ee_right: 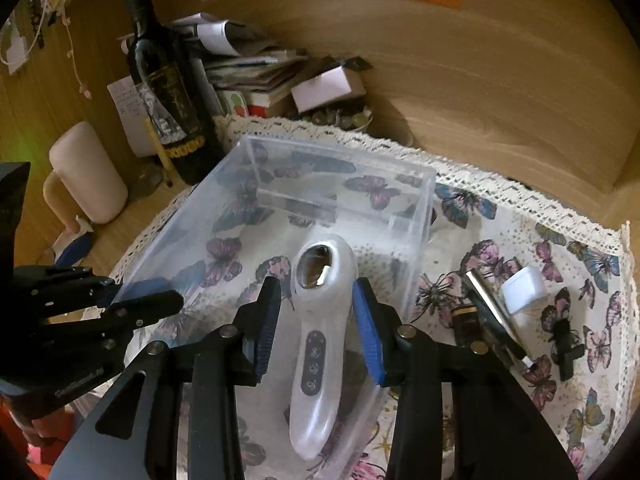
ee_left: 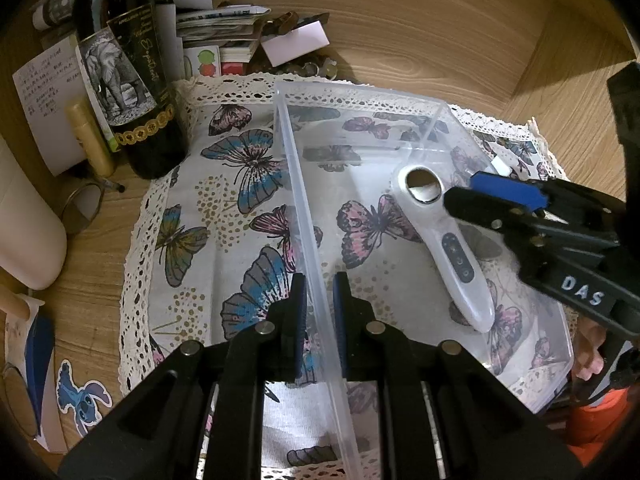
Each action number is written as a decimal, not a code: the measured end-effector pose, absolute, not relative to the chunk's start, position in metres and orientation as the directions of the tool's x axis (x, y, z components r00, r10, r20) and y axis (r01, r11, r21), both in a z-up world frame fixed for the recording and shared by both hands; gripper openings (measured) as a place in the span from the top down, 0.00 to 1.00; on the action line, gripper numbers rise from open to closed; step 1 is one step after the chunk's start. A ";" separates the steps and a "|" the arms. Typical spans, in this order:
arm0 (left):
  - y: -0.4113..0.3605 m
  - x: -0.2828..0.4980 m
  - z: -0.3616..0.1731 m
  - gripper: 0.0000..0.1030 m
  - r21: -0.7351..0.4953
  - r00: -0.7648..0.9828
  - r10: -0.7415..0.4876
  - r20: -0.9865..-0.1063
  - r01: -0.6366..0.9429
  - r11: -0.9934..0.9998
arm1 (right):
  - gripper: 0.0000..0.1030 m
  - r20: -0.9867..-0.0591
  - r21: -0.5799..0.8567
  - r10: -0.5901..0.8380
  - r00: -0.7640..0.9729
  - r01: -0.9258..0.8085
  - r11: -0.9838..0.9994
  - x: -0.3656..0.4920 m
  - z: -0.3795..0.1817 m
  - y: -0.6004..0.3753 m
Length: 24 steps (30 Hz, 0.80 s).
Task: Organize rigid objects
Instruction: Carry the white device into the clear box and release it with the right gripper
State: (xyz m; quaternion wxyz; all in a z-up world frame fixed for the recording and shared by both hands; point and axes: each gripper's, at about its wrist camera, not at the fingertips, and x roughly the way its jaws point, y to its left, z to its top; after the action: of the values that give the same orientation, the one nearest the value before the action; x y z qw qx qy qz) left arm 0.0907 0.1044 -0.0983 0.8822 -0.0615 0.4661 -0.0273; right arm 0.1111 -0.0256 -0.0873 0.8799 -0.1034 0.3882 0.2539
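Observation:
A clear plastic box [ee_left: 308, 208] stands on a butterfly-print cloth [ee_left: 224, 216]; it also shows in the right wrist view [ee_right: 340, 164]. A white handheld device with a round window and buttons [ee_left: 452, 248] lies inside the box, seen too in the right wrist view [ee_right: 320, 344]. My left gripper [ee_left: 320, 320] is shut on the box's left wall. My right gripper [ee_right: 316, 332] is open, its fingers either side of the white device just above it; it appears in the left wrist view [ee_left: 496, 196] over the box's right side.
A dark wine bottle [ee_left: 128, 80], a gold tube [ee_left: 90, 140], a white cylinder [ee_left: 24, 220] and stacked papers [ee_left: 224, 24] crowd the back left. Right of the box lie a white cube [ee_right: 524, 288], a metal pen-like stick [ee_right: 488, 300], a small dark bottle [ee_right: 466, 326] and a black clip [ee_right: 564, 344].

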 end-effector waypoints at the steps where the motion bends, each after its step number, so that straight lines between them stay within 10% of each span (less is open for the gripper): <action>1: 0.104 0.091 -0.098 0.87 -0.132 0.565 -0.104 -0.818 -0.009 0.991 | 0.65 -0.729 0.016 0.370 0.576 -0.526 0.851 0.110 -0.085 -0.028; 24: 0.105 0.091 -0.099 0.87 -0.123 0.565 -0.097 -0.819 -0.008 0.992 | 0.48 -0.628 -0.069 0.125 0.768 -0.216 0.974 0.090 -0.040 -0.149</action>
State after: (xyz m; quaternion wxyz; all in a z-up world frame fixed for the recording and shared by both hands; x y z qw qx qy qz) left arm 0.0909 0.1048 -0.0991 0.8827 -0.0565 0.4658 -0.0253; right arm 0.0896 -0.1491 -0.0404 0.9377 -0.0688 0.3282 0.0910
